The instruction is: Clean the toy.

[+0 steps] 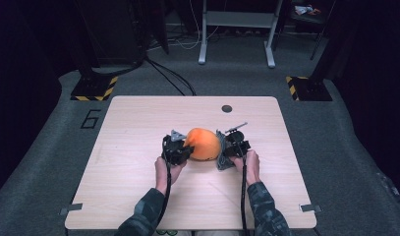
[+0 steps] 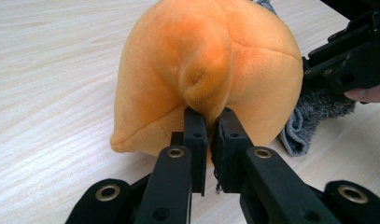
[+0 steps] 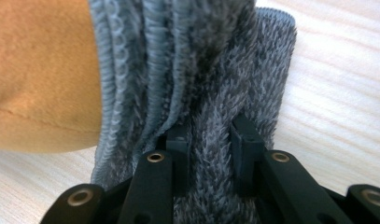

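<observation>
The left gripper [image 2: 208,122] is closed down to a narrow gap, with a fold of the orange plush [image 2: 211,70] pinched between its jaw tips; the plush body rises directly ahead of those jaws and rests on the table [image 2: 52,70]. The right gripper [image 3: 211,135] is closed on thick grey fuzzy fabric, apparently a sock [image 3: 211,60], which bunches between and ahead of its jaws, with the sock's ribbed cuff just beyond the left jaw and lying against the plush [image 3: 38,70]. In the high view the plush [image 1: 203,143] sits between the left gripper [image 1: 178,150] and the right gripper [image 1: 233,146], touching both, and the sock [image 1: 221,156] hangs at the plush side of the right gripper. The work in hand appears to be drawing the sock over the plush or off it. To do this well, keep the left pinch fixed as an anchor, hold the right grip on the cuff rather than on loose pile, and pull along the long axis of the plush so the cuff slides evenly and does not fold under. Keep both grips firm; the plush fold is small and could slip. Hard to determine: how much of the plush lies inside the sock, whether the right jaws hold one layer or several, and the far side of the plush, which is hidden from both gripper views.
</observation>
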Motion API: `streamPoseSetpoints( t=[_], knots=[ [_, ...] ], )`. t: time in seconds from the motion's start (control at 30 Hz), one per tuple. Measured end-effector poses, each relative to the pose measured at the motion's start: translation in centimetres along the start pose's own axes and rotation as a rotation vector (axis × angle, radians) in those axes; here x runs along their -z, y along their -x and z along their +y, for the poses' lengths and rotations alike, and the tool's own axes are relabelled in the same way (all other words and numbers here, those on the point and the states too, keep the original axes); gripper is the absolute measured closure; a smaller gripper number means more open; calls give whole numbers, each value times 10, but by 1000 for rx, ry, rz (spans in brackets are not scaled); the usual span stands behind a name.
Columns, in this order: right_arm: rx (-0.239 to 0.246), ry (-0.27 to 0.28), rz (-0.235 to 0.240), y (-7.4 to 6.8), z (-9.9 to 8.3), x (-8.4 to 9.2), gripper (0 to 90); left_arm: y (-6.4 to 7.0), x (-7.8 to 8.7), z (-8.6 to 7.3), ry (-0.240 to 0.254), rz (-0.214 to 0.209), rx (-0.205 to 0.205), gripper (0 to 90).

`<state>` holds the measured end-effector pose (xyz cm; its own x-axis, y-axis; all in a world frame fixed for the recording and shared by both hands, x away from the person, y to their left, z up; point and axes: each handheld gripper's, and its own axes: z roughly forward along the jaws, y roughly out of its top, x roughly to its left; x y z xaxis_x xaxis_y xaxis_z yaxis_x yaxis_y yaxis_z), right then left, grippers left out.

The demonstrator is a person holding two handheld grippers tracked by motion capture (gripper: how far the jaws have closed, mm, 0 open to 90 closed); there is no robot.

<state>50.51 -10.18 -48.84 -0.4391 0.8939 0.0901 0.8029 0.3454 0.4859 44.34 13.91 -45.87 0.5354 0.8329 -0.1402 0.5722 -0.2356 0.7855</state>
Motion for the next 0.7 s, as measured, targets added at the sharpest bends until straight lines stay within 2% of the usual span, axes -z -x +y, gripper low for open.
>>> streamPoseSetpoints(
  t=[0.1,0.17,0.2,0.27,0.3,0.37,0.47,0.5,0.57,0.63,0.7],
  knots=[
    [1,18,-18,3,2,10,730,-1,1,0,1,2,4,843],
    [12,69,-60,3,3,27,731,-1,0,-1,9,-2,11,842],
    [8,84,-55,3,3,34,731,-2,0,-1,7,0,8,841],
    [9,154,-38,-2,6,53,732,-2,0,-1,13,-1,15,841],
    [23,189,-36,-9,8,64,732,-2,0,-1,14,0,15,839],
    [64,213,-2,-22,13,75,732,-2,0,-1,15,1,14,837],
    [138,176,10,-40,20,69,732,-2,0,-1,13,5,13,832],
    [151,163,-8,-44,21,62,733,-2,0,-1,15,2,12,825],
    [148,165,-23,-44,24,54,734,-3,1,-1,15,1,-1,806],
    [142,170,-13,-41,27,51,734,-4,2,-1,15,9,-19,771],
    [150,167,-27,-40,30,51,734,-4,3,-1,-3,25,-43,704]
  ],
)
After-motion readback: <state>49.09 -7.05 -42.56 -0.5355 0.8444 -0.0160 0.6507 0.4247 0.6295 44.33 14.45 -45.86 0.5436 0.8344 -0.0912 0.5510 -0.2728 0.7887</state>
